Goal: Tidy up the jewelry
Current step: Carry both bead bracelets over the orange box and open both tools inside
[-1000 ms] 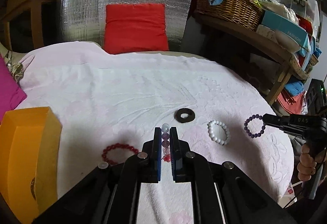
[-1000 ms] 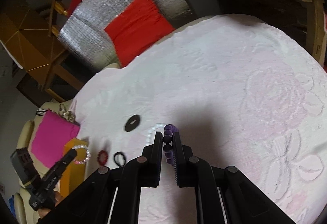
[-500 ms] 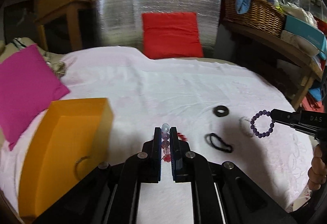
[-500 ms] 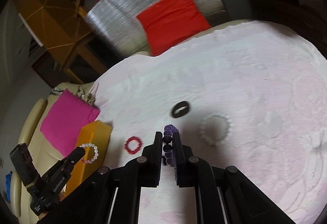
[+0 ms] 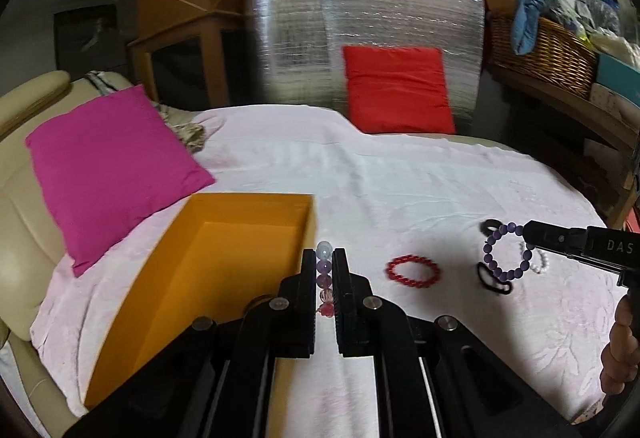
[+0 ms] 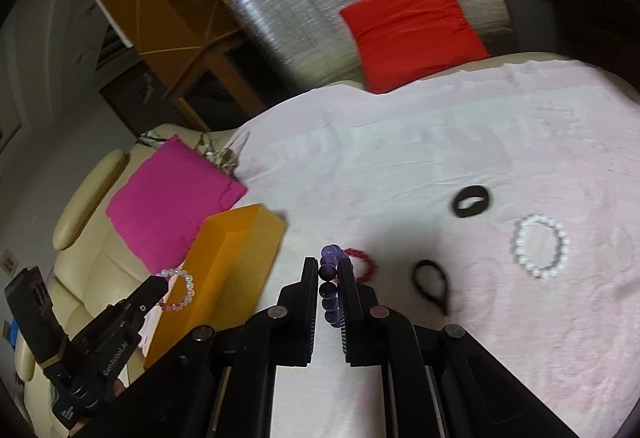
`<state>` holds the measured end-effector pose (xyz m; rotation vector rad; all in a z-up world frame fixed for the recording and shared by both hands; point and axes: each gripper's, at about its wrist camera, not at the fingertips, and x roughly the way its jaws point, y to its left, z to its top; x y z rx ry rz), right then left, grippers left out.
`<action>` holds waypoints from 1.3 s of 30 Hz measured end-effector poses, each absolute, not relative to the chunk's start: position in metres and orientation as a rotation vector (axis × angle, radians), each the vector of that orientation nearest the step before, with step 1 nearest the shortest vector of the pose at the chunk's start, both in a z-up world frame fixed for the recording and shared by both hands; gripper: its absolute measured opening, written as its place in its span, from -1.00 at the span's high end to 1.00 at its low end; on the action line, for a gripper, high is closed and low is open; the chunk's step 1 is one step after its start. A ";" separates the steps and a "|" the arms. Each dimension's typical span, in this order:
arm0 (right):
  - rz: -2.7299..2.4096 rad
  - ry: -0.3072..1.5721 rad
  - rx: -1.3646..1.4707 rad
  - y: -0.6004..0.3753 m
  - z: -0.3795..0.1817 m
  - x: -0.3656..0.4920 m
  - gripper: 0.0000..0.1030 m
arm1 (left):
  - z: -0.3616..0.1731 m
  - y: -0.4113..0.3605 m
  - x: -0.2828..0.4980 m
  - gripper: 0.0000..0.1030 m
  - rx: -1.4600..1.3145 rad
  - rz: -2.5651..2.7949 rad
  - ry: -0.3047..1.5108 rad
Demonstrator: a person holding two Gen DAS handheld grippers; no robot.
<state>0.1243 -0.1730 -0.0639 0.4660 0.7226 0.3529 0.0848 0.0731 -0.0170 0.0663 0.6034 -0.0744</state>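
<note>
My left gripper (image 5: 324, 258) is shut on a pale pink-and-lilac bead bracelet (image 5: 325, 278), held just right of the open orange box (image 5: 224, 258). The right wrist view shows that same bracelet (image 6: 180, 290) hanging from the left gripper (image 6: 162, 284) beside the orange box (image 6: 236, 258). My right gripper (image 6: 330, 266) is shut on a purple bead bracelet (image 6: 330, 290); in the left wrist view the purple bracelet (image 5: 506, 252) dangles from the right gripper (image 5: 528, 234) above the cloth. A red bead bracelet (image 5: 414, 271) lies on the pink cloth (image 5: 400, 178) between the two grippers.
On the cloth also lie a white bead bracelet (image 6: 540, 246), a thick black ring (image 6: 472, 201) and a thin black hair tie (image 6: 432, 286). A magenta cushion (image 5: 108, 170) sits behind the box, a red cushion (image 5: 398, 94) at the far edge. A wicker basket (image 5: 548, 46) stands on a shelf, right.
Both grippers have swung left across the cloth with their bracelets held. The orange box and magenta cushion have come further into view; the red bracelet now lies to the right of my left gripper.
</note>
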 end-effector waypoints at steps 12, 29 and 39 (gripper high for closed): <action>0.551 0.704 0.416 -0.077 -0.053 0.125 0.79 | -0.020 0.147 0.072 0.85 0.067 0.096 0.610; 0.703 0.780 0.308 0.012 -0.081 0.120 0.79 | -0.047 0.205 0.070 0.85 0.066 0.244 0.675; 0.726 0.803 0.306 0.026 -0.090 0.126 0.79 | -0.060 0.213 0.073 0.85 0.083 0.272 0.702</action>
